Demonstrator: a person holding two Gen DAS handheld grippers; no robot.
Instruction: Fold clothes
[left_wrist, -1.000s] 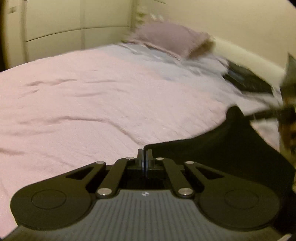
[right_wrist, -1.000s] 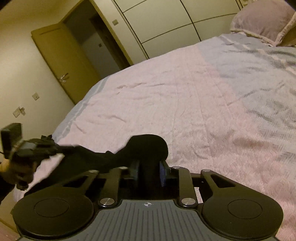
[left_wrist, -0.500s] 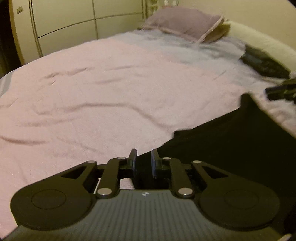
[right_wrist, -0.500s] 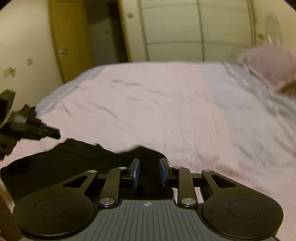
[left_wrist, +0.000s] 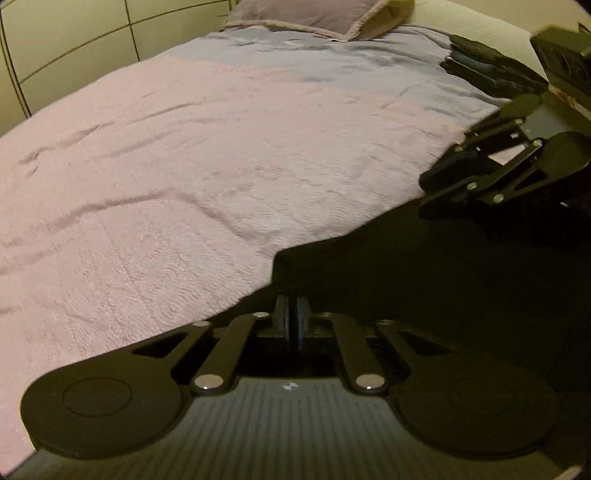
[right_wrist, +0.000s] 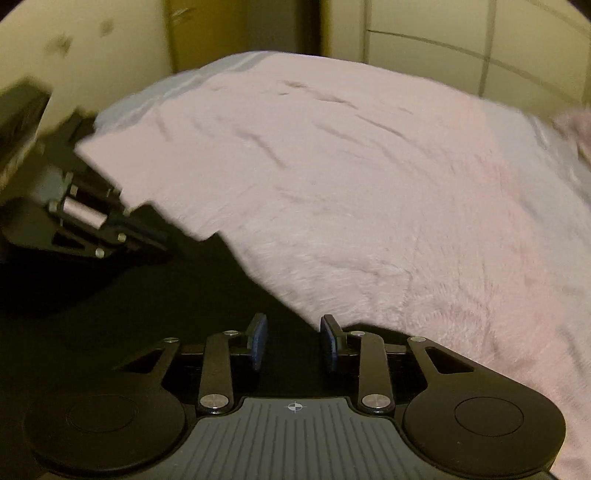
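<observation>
Bedspread (left_wrist: 207, 177): pink cloth, nubbly, matt. Black garment (left_wrist: 424, 280): matt cloth. Left tongs (left_wrist: 291, 317): matt black plastic, shiny metal rivets.

No words, brand names or numbers can be read anywhere in either view. The only sign is a small white crosshair mark on the ribbed grey plate (right_wrist: 295, 435) of each handheld tool.

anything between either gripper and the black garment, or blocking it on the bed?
Nothing visible. The black garment lies on the pink bedspread, directly at both grippers. The left gripper is shut at its edge; the right gripper is open over it. The bedspread beyond is bare up to the pillow.
</observation>
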